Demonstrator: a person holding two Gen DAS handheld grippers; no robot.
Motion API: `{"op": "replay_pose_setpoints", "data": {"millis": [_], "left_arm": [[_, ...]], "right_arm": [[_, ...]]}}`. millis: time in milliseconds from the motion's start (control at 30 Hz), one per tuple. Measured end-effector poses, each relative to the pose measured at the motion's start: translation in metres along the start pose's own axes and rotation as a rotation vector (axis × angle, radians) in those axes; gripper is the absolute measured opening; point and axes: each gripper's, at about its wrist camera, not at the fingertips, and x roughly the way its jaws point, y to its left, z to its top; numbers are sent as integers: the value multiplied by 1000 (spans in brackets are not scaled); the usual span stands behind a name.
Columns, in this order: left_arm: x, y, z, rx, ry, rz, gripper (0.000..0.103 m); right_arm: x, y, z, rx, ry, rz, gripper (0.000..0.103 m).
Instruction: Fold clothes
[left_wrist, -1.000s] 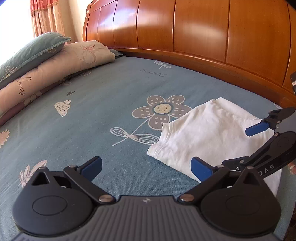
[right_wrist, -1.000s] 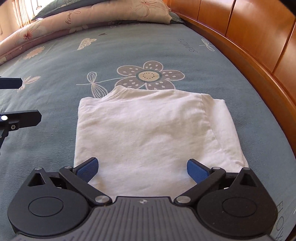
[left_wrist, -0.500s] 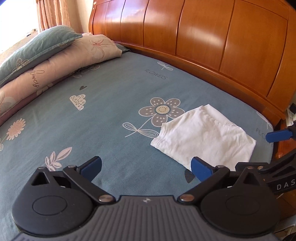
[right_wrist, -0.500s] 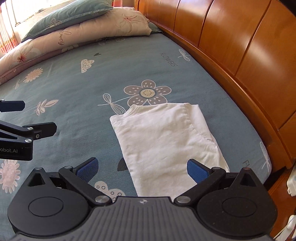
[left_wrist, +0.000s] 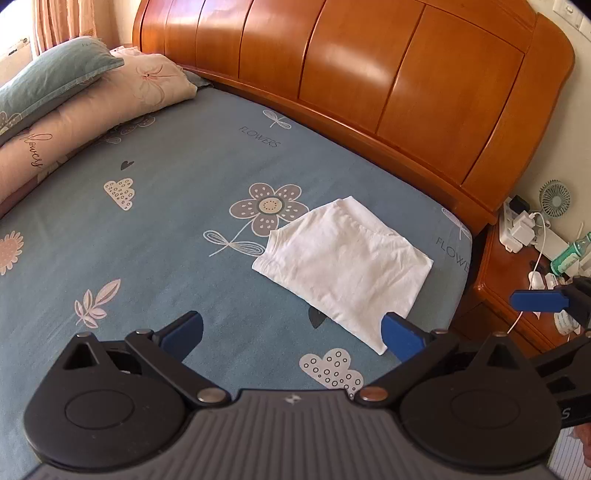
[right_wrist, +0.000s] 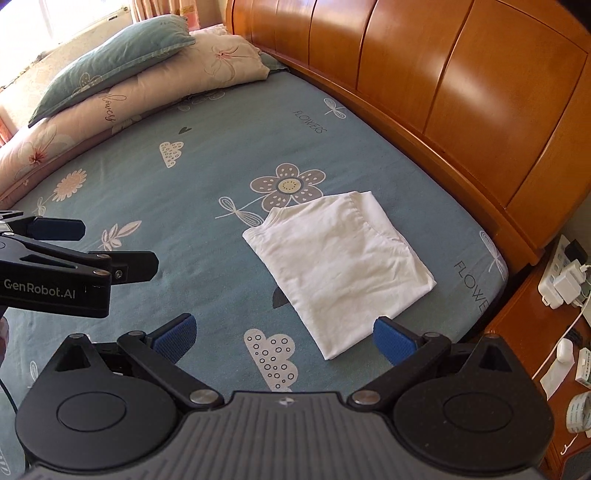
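A white garment (left_wrist: 343, 267) lies folded into a flat rectangle on the blue flowered bed sheet (left_wrist: 166, 221), near the bed's right corner; it also shows in the right wrist view (right_wrist: 341, 266). My left gripper (left_wrist: 291, 336) is open and empty, held above the sheet short of the garment. My right gripper (right_wrist: 282, 338) is open and empty, also above and short of it. The right gripper's blue fingertip (left_wrist: 537, 300) shows at the right edge of the left wrist view. The left gripper (right_wrist: 92, 247) shows at the left of the right wrist view.
A wooden headboard (left_wrist: 369, 74) runs along the far side. Stacked pillows (right_wrist: 122, 74) lie at the far left. A wooden nightstand (right_wrist: 554, 332) with chargers, cables and small items stands right of the bed; a small fan (left_wrist: 554, 197) is there.
Both grippers have pulled back and up from the folded garment, which now looks smaller and farther away. The garment has stayed in place.
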Motion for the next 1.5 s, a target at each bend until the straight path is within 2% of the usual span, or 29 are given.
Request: {"op": "replay_pose_setpoints", "data": {"millis": [133,367,467,533,900,1500], "left_arm": [[-8,-2,-1,19,31,-19,102],[6,0,6,37,159,46,102],[12,-4,8,32,197,53,102],[15,-7,9,31,221,58,102],[24,-32,28,44,256,79,102],[28,-33,35,25,275,67,102]], "right_arm": [[-9,0,-1,42,17,-13,103],[1,-19,0,122,106,-64,103],[9,-30,3,162,113,-111,103],[12,-36,7,177,111,-105,103],[28,-50,23,147,145,-70,103],[33,-54,32,144,176,-41,103]]}}
